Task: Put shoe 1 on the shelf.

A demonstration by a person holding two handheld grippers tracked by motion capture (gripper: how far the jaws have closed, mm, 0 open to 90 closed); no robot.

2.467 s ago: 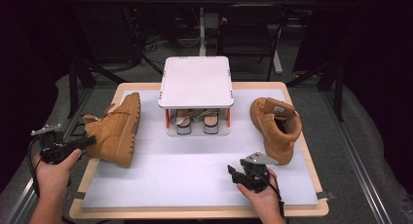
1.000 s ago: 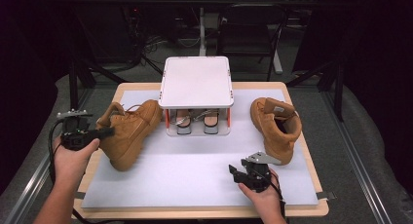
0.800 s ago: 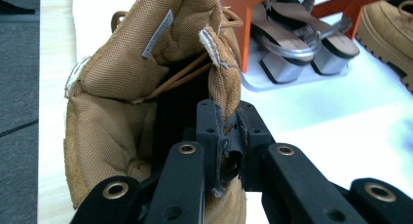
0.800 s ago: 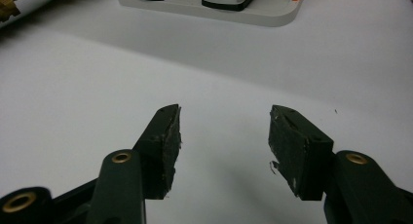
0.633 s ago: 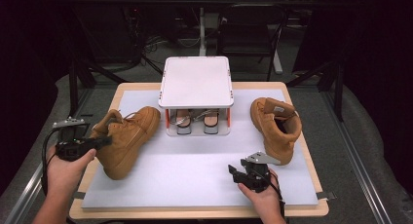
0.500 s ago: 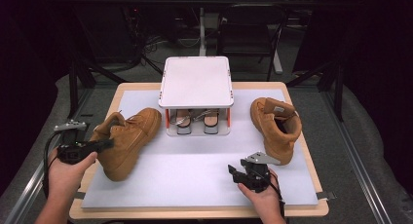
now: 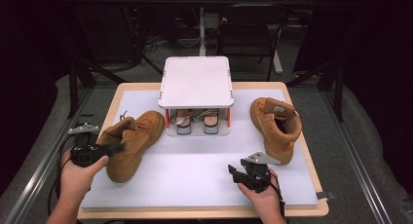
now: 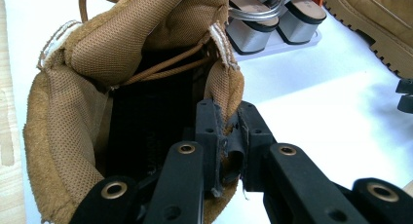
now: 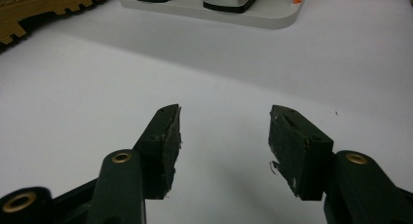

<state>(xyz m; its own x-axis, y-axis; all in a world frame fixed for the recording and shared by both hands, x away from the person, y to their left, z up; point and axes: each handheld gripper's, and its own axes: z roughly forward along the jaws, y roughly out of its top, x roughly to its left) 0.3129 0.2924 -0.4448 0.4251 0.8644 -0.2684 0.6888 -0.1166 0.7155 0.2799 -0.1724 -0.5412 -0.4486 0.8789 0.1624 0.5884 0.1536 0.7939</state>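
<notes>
Two boots, two sandals, one rack.

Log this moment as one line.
left gripper: shut on left boot collar | right gripper: open, idle | right boot: untouched

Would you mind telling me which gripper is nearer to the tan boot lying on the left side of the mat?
Left. The left gripper is clamped on that boot's collar; the right gripper rests open on the mat, well apart from it.
</notes>
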